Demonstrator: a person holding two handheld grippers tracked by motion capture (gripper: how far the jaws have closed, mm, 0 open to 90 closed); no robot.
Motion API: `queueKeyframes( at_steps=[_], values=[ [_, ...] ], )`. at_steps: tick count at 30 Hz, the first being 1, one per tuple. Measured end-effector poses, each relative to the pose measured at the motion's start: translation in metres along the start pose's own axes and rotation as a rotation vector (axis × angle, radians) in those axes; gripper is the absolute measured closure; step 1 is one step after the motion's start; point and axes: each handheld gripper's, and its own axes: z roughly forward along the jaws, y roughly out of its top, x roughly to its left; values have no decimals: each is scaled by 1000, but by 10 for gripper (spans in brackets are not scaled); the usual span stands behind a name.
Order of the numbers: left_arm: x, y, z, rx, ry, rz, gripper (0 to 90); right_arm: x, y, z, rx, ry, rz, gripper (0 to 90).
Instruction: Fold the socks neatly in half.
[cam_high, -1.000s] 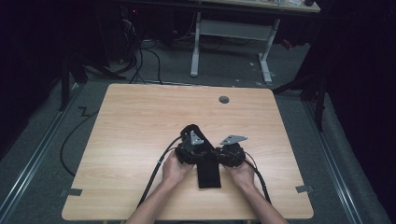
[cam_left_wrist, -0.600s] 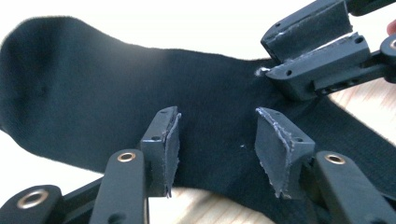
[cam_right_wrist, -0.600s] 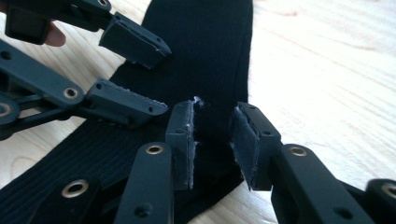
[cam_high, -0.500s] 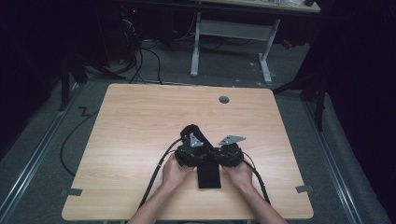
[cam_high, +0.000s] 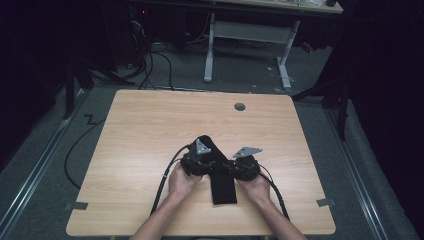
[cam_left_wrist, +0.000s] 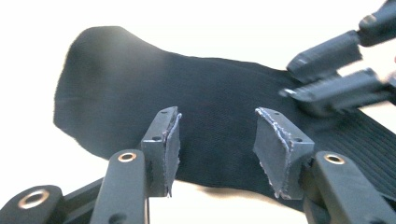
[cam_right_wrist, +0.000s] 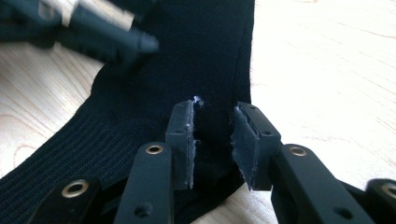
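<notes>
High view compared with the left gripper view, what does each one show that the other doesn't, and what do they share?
The high view takes in the wooden table, the person's left hand and right hand, and the floor cables. The left gripper view gives the left claw close up, its pads apart over the fabric. Shared: the black sock and the right claw.

Black sock (cam_high: 222, 185) lay flat on the wooden table (cam_high: 150, 130) nr its front edge, approx centred, ribbed cuff (cam_left_wrist: 359, 140) twd the person w/ the rounded toe (cam_left_wrist: 93, 84) end angled away, fabric limp, fine knit, slightly creased along one side.
</notes>
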Motion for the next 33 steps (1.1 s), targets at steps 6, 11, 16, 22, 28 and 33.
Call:
queueKeyframes(
  at_steps=[6, 11, 16, 22, 28, 33],
  values=[
    [21, 3, -6, -19, 60, -56, 474, 7, 0, -1, 14, 8, -47, 683],
    [38, 4, -5, -20, 96, -88, 452, 10, -1, -2, 17, 18, -66, 684],
    [50, 2, -4, -60, 109, -146, 448, 11, -3, -3, 13, 29, -81, 685],
    [60, 3, 12, -16, 103, -183, 453, 11, -3, -4, 20, 35, -89, 685],
    [57, 13, 23, 4, 90, -147, 490, 11, -3, -4, 20, 31, -90, 685],
    [62, 10, 27, 18, 82, -171, 515, 11, -2, -3, 22, 34, -90, 685]
  ],
)
